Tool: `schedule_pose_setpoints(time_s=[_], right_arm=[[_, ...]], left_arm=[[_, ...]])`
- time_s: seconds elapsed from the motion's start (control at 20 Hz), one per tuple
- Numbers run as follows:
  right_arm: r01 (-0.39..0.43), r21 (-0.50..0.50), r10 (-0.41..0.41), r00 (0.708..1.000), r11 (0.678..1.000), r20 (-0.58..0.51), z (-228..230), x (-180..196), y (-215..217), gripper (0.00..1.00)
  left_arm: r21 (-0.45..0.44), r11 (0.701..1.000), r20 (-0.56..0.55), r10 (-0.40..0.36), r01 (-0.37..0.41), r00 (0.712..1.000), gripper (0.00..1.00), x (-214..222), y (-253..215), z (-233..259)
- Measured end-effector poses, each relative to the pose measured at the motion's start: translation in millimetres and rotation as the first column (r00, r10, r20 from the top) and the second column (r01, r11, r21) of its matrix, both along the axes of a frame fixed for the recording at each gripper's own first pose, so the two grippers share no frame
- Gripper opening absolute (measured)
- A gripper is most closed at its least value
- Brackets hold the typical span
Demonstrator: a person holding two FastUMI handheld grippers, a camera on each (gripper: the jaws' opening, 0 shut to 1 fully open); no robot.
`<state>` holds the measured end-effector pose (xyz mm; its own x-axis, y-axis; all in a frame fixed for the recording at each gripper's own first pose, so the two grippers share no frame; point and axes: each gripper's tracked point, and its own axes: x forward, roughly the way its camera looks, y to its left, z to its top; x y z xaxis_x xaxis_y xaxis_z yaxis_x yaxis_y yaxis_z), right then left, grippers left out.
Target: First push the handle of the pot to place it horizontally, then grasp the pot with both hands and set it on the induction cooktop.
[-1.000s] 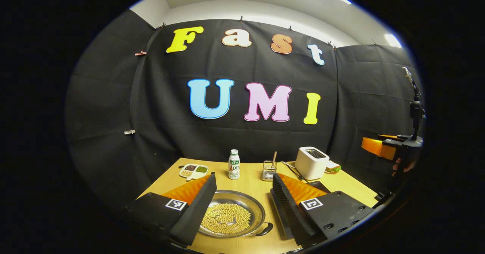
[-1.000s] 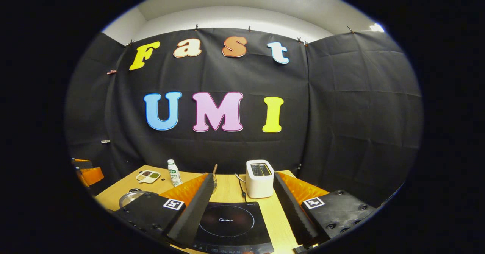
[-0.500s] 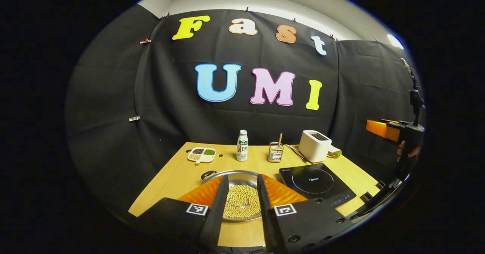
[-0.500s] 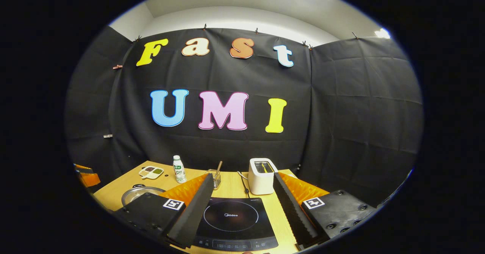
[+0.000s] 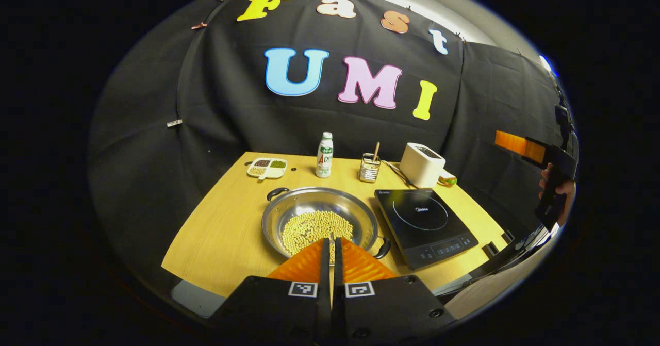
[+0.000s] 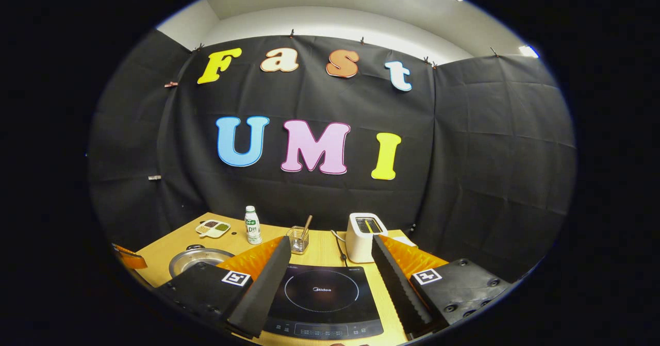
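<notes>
A steel pot (image 5: 317,217) holding yellow beans sits mid-table, with one black loop handle (image 5: 277,193) at its far left and the other (image 5: 382,248) at its near right. To its right lies the black induction cooktop (image 5: 425,219). My left gripper (image 5: 330,244) is shut on nothing, raised over the pot's near rim. My right gripper (image 6: 330,245) stands open above the cooktop (image 6: 322,299), with the pot (image 6: 198,258) off to its left. A hand holds the right gripper (image 5: 521,145) at the far right of the left gripper view.
Along the back of the wooden table (image 5: 227,232) stand a divided dish (image 5: 266,167), a white bottle (image 5: 324,155), a wire holder (image 5: 368,166) and a white toaster (image 5: 422,164). The cooktop's control strip faces the table's near edge.
My left gripper has gone from wide open around the pot to shut, and has risen and drawn back. The right gripper has barely shifted.
</notes>
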<state>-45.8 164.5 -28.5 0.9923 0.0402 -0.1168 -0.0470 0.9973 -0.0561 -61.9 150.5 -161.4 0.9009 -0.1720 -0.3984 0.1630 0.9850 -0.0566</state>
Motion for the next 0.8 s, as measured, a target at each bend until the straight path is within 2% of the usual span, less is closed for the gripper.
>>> schedule_pose_setpoints(time_s=[0.05,0.15,0.25,0.35,0.5,0.65,0.8], right_arm=[[0.0,0.014,0.0,1.0,1.0,-0.012,-3.3,0.2,-0.3,0.98],[-0.002,0.038,0.003,0.999,0.999,-0.038,-11.5,0.9,-1.3,0.98],[-0.002,0.03,0.003,0.999,1.0,-0.043,-15.7,3.6,-6.3,0.98],[-0.01,0.036,0.012,0.999,0.999,-0.051,-20.5,6.1,-8.4,0.98],[-0.022,0.06,0.026,0.997,0.998,-0.068,-24.5,13.7,-12.0,0.98],[-0.044,0.052,0.048,0.996,0.998,-0.08,-30.3,23.1,-17.1,0.98],[-0.04,0.055,0.045,0.996,0.998,-0.08,-31.0,34.2,-32.8,0.98]], left_arm=[[0.003,1.0,-0.035,0.003,-0.003,0.999,0.05,-1.7,1.1,-10.3],[-0.022,0.999,-0.089,-0.037,0.035,0.995,0.05,-6.8,-12.0,-23.0],[-0.004,0.998,-0.135,-0.056,0.056,0.989,0.05,-8.0,-18.8,-42.3],[0.032,0.997,-0.196,-0.066,0.074,0.978,0.05,-8.5,-23.8,-64.1],[0.004,0.995,-0.289,-0.096,0.102,0.953,0.05,-9.4,-45.8,-85.3],[0.083,0.985,-0.348,-0.111,0.149,0.931,0.05,0.6,-56.4,-109.9],[0.118,0.975,-0.406,-0.125,0.187,0.905,0.05,7.9,-73.0,-132.0]])
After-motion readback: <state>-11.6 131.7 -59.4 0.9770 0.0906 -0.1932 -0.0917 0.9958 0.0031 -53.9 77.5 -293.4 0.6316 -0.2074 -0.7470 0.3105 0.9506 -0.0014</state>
